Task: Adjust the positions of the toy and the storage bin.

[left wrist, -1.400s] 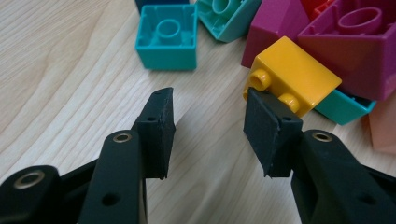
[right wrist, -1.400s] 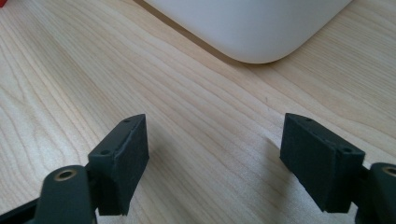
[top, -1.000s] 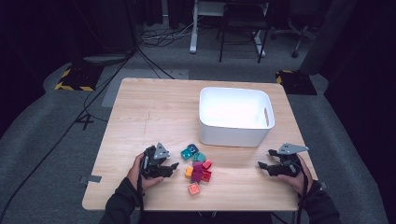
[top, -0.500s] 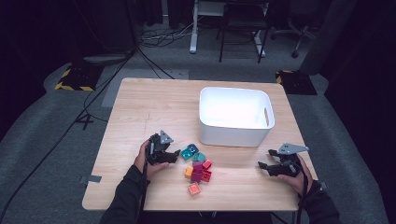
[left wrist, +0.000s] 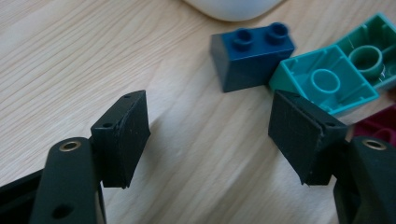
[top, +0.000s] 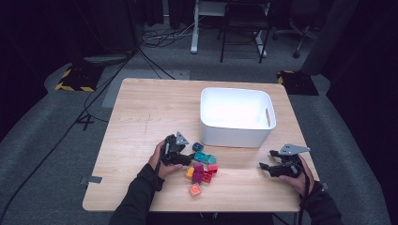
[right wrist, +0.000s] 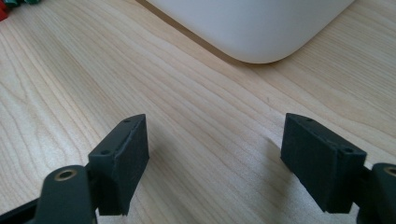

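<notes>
— Black pads on the left gripper (left wrist: 210,140) stand apart with bare table wood between them, and nothing is pinched. Is that how the observer reads it?

— Yes. Its jaws have just been opening, and no brick sits between them. In the left gripper view, the dark blue brick (left wrist: 252,58) lies just ahead of the pads, studs up, close to the white bin's rounded corner (left wrist: 231,8).

— And the teal pieces?

— A teal brick (left wrist: 327,84) lies on its side touching the blue one, its hollow underside facing the camera, right by the right-hand pad. A green brick (left wrist: 369,58) rests against it farther off.

— Where does all that sit on the table (top: 141,122)?

— From the high view, the left gripper (top: 180,154) is at the left edge of a small pile: the blue brick (top: 197,146) nearest the bin (top: 234,136), teal ones below it, then a magenta brick (top: 198,169), red (top: 211,169) and orange (top: 189,173) pieces, and an orange-pink brick (top: 195,189) lying apart toward the near edge.

— What about the right gripper (top: 274,168)?

— It rests well apart from the pile, near the table's right edge below the bin. Its pads (right wrist: 122,158) are spread wide over bare wood, holding nothing, with the bin's corner (right wrist: 252,32) ahead.
</notes>
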Motion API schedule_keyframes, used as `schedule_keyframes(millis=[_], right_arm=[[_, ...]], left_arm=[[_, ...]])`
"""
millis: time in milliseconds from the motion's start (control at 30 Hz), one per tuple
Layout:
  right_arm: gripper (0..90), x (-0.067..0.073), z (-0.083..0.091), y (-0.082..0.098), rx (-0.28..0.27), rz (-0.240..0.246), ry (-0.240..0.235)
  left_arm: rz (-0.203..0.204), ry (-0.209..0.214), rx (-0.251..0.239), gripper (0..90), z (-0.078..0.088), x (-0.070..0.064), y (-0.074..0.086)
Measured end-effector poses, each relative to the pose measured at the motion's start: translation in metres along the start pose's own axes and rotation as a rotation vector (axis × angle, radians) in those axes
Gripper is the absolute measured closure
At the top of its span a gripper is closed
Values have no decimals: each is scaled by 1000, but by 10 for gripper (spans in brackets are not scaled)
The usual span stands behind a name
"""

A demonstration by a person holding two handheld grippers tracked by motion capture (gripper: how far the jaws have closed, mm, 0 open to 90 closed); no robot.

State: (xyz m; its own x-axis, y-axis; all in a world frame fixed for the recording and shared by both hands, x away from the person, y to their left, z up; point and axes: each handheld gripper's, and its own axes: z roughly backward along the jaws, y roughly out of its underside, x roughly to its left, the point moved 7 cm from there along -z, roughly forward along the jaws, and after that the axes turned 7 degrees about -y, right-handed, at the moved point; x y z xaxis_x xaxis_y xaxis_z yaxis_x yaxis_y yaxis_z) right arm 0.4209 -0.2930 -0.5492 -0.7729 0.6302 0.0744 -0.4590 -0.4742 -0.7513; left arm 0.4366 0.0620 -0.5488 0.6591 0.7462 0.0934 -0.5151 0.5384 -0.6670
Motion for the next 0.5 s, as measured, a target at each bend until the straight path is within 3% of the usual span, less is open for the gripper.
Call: schedule_keyframes(millis=[33,100,167,200,300,333,467,500], right_arm=[[235,0,0,0,0,0,0],[235,0,0,0,2,2,-2],[235,0,0,0,2,2,-2],[235,0,0,0,2,2,-2],[234,0,0,0,3,3,-3],[234,0,0,1,7,11,-3],[234,0,0,0,4,4,-3],[234,0,0,0,4,4,-3]], left_arm=[[-3,10,-8,291,-1,-1,-1],[-4,-22,-9,286,0,6,-1],[28,-25,-23,284,3,12,-1],[39,-50,-31,284,4,17,-2],[102,-70,-59,284,2,31,-8],[128,-80,-54,284,-1,33,-10],[129,-107,-37,276,-14,39,-16],[141,-97,-27,276,-18,39,-18]])
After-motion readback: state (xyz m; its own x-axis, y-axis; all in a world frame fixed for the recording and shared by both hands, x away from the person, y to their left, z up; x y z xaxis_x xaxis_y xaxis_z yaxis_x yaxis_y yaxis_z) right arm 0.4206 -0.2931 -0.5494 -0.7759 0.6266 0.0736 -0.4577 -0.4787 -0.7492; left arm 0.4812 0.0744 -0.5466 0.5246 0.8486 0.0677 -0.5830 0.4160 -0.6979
